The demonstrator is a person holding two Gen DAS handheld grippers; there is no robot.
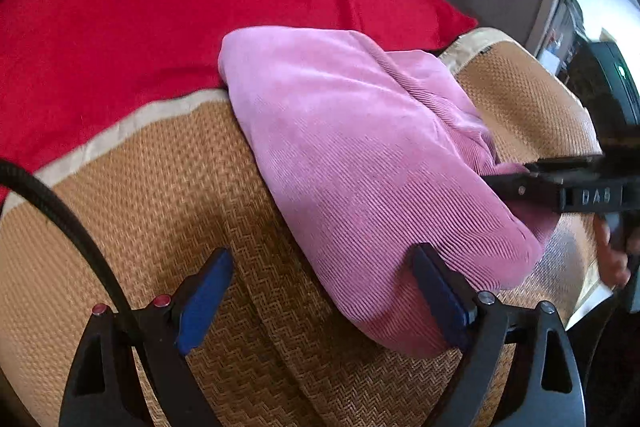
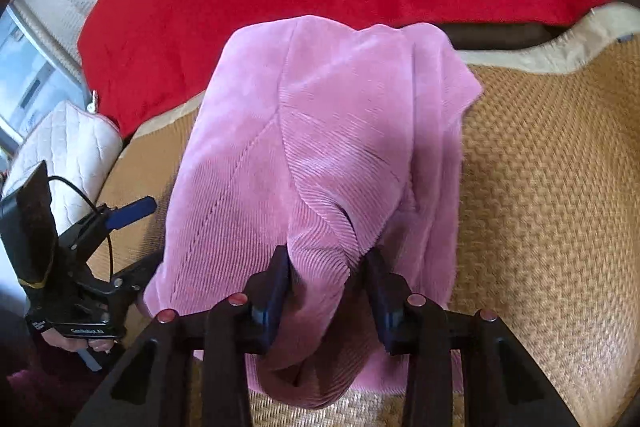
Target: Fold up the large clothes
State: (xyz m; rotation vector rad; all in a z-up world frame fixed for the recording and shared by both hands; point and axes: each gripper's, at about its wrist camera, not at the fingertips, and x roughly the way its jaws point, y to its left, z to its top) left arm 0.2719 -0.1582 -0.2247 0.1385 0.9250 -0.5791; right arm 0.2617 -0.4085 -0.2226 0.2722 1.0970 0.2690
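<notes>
Two cloths dominated both views: a red blanket spread across the far side, and nearer the cameras a woven straw mat with a pale fabric border. On that mat lay the pink corduroy garment, bunched into a rough folded bundle, its far end lying just over the mat's border at the edge of the red blanket and its near end reaching toward both tools. A quilted cream cushion sat beside the mat at the left of the right wrist view.

The right hand-held gripper had its blue-padded jaws drawn in on a gathered ridge of the pink garment at its near edge, the cloth pinched up between them, so it was grasping the garment. The left hand-held gripper stood with its jaws spread wide over the mat; its right finger lay against the garment's lower edge, while the other finger was over bare mat, gripping nothing. In the right wrist view a hand was seen around the left tool's handle, with a black cable curving away from it.
</notes>
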